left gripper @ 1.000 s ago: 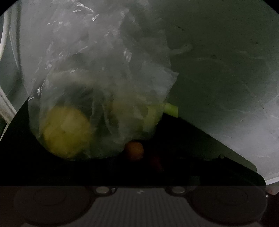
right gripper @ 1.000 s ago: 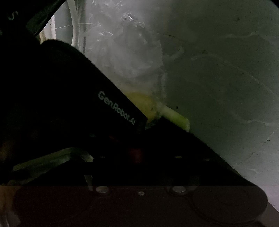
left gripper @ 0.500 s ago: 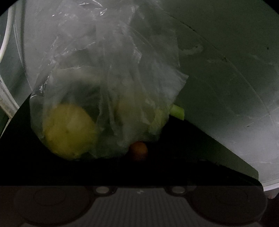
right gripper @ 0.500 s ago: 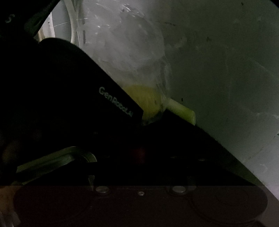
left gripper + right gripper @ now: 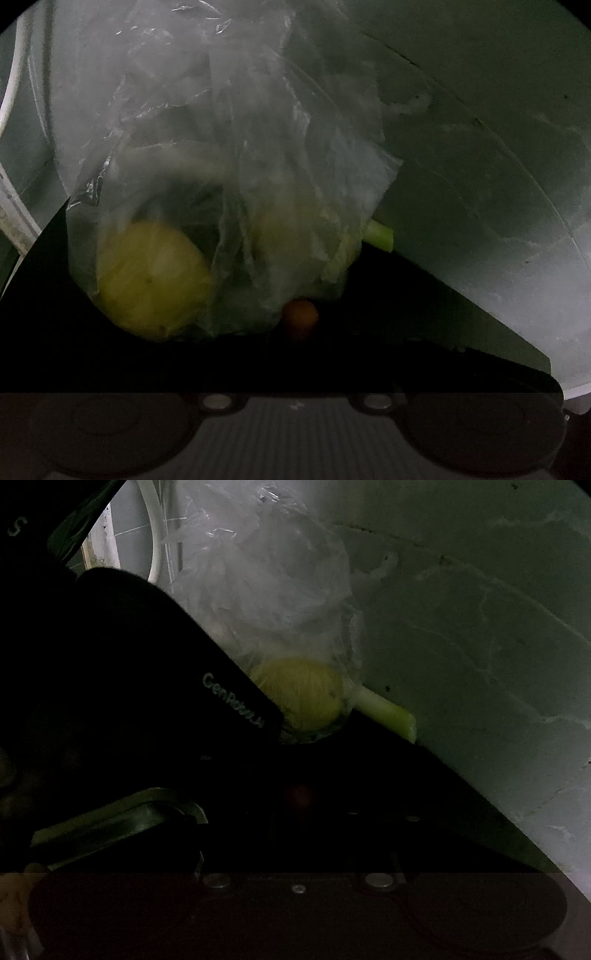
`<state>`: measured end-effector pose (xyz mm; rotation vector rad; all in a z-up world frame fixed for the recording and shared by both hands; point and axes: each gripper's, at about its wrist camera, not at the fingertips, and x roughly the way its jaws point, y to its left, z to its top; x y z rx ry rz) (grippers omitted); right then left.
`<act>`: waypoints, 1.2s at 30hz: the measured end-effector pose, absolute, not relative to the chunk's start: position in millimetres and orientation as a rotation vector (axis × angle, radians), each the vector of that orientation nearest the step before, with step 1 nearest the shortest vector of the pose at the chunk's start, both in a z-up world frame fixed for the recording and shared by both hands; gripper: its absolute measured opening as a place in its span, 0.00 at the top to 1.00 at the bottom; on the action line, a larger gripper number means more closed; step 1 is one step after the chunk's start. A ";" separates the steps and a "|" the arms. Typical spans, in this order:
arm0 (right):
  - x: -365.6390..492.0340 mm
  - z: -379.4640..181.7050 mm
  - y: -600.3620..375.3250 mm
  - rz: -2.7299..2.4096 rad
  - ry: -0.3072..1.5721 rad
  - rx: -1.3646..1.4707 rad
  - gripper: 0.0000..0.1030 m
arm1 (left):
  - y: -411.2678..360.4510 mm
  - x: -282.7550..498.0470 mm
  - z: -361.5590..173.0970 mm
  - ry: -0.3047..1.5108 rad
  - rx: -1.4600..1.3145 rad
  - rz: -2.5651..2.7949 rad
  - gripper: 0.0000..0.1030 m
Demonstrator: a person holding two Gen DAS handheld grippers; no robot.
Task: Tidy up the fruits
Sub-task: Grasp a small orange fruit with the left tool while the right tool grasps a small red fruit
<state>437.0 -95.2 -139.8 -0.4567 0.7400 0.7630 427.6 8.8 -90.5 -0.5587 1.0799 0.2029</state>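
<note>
A clear plastic bag [image 5: 229,155] fills the middle of the left wrist view, with a yellow lemon [image 5: 151,280] low in it. A pale green stalk [image 5: 380,236] pokes out at its right, and a small orange fruit [image 5: 300,316] shows in the dark just below. The right wrist view shows the same bag [image 5: 266,602], lemon [image 5: 303,694] and stalk [image 5: 384,710]. My left gripper [image 5: 271,722] reaches in from the left, its dark labelled body ending against the bag beside the lemon. Both grippers' own fingers are lost in black shadow, so I cannot make out their jaws.
A grey, marbled surface [image 5: 480,155] spreads behind and to the right of the bag. A white curved cord or rim [image 5: 155,546] runs at the upper left. A large black shape [image 5: 406,812] covers the lower part of both views.
The bag and stalk have drifted slightly right and look a little larger. The lemon sits more plainly in the right wrist view than before.
</note>
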 end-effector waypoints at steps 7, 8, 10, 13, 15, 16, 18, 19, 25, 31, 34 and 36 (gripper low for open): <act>433.7 -139.8 -95.0 0.736 0.707 -0.478 0.77 | 12.3 423.4 -91.8 1.075 -0.549 0.185 0.73; 433.0 -139.7 -95.0 0.733 0.702 -0.482 0.77 | 12.3 422.8 -92.0 1.075 -0.546 0.181 0.73; 431.5 -139.4 -95.7 0.727 0.691 -0.488 0.77 | 12.9 420.1 -92.0 1.077 -0.543 0.175 0.74; 429.9 -139.2 -96.3 0.714 0.679 -0.496 0.77 | 14.2 416.8 -91.9 1.080 -0.540 0.171 0.74; 429.7 -139.1 -97.1 0.706 0.673 -0.497 0.77 | 15.3 414.3 -91.2 1.078 -0.540 0.166 0.74; 429.5 -139.1 -97.3 0.700 0.670 -0.499 0.77 | 15.4 413.3 -90.8 1.076 -0.540 0.164 0.74; 430.4 -139.8 -97.6 0.692 0.665 -0.501 0.77 | 16.1 410.3 -89.7 1.070 -0.541 0.156 0.74; 428.4 -138.8 -97.9 0.686 0.663 -0.503 0.77 | 16.0 408.9 -89.1 1.069 -0.541 0.154 0.74; 426.3 -140.3 -96.2 0.660 0.649 -0.526 0.77 | 13.0 395.1 -84.0 1.068 -0.537 0.133 0.74; 421.0 -138.7 -96.8 0.635 0.627 -0.535 0.77 | 17.2 383.0 -76.2 1.056 -0.542 0.123 0.74; 420.0 -138.1 -98.7 0.624 0.612 -0.530 0.77 | 20.9 379.5 -72.1 1.044 -0.542 0.125 0.74; 418.8 -135.7 -102.4 0.612 0.612 -0.512 0.77 | 22.4 375.1 -68.2 1.034 -0.540 0.121 0.74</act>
